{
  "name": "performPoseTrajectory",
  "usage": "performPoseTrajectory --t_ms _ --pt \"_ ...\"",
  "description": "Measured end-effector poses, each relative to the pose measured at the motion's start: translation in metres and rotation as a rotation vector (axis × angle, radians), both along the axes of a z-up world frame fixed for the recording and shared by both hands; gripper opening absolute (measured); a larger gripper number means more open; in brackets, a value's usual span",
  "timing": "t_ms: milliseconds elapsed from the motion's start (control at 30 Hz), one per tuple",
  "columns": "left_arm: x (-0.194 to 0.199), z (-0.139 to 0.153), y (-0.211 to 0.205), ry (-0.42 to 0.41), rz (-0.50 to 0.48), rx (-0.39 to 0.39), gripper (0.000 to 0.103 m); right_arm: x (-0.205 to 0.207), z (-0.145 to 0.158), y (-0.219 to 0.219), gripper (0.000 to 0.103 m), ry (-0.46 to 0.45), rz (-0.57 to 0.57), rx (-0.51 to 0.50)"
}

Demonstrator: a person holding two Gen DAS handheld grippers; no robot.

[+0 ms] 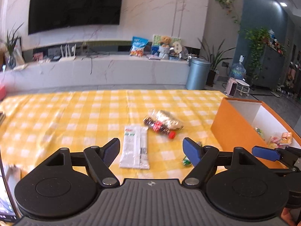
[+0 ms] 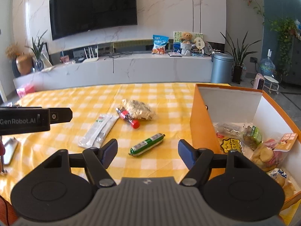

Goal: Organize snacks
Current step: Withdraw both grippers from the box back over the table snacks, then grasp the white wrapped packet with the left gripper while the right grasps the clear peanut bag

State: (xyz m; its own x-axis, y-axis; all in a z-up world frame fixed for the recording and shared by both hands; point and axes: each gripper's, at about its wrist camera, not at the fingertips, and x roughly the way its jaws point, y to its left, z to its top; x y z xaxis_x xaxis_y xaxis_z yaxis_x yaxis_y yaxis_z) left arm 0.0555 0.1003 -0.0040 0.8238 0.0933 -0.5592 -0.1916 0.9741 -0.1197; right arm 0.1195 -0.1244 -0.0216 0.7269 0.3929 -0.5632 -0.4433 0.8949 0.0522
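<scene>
On the yellow checked tablecloth (image 1: 75,116) lie a white flat packet (image 1: 134,149) (image 2: 98,130), a small cola bottle with a red cap (image 1: 160,128) (image 2: 128,117), a clear bag of snacks (image 1: 167,119) (image 2: 140,109) and a green sausage stick (image 2: 147,144), which is partly hidden behind my left fingertip (image 1: 191,151). My left gripper (image 1: 151,151) is open and empty, just short of the white packet. My right gripper (image 2: 147,151) is open and empty, right over the near end of the green sausage. The orange box (image 2: 204,120) (image 1: 233,126) at the right holds several snack packs.
The left gripper's body (image 2: 28,119) reaches in at the left of the right wrist view; the right gripper's blue finger (image 1: 266,153) shows at the box's near wall. A phone-like object (image 2: 10,150) lies at the table's left edge. A TV cabinet stands beyond the table.
</scene>
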Motion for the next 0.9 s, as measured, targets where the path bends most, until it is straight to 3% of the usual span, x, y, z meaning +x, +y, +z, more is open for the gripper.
performPoseTrajectory --t_ms 133,367,567,900 --pt "0.005 -0.011 0.011 0.038 -0.002 -0.03 0.09 0.006 -0.01 0.008 0.07 0.017 0.011 -0.031" --pt "0.033 -0.03 0.02 0.124 -0.023 -0.004 0.09 0.026 -0.023 0.023 0.073 0.034 0.031 -0.065" --pt "0.063 -0.048 0.033 0.18 -0.032 -0.057 0.09 0.054 -0.029 0.035 0.073 0.034 0.038 -0.08" --pt "0.106 -0.079 0.052 0.247 -0.022 -0.055 0.086 0.09 -0.047 0.052 0.073 0.072 -0.01 -0.088"
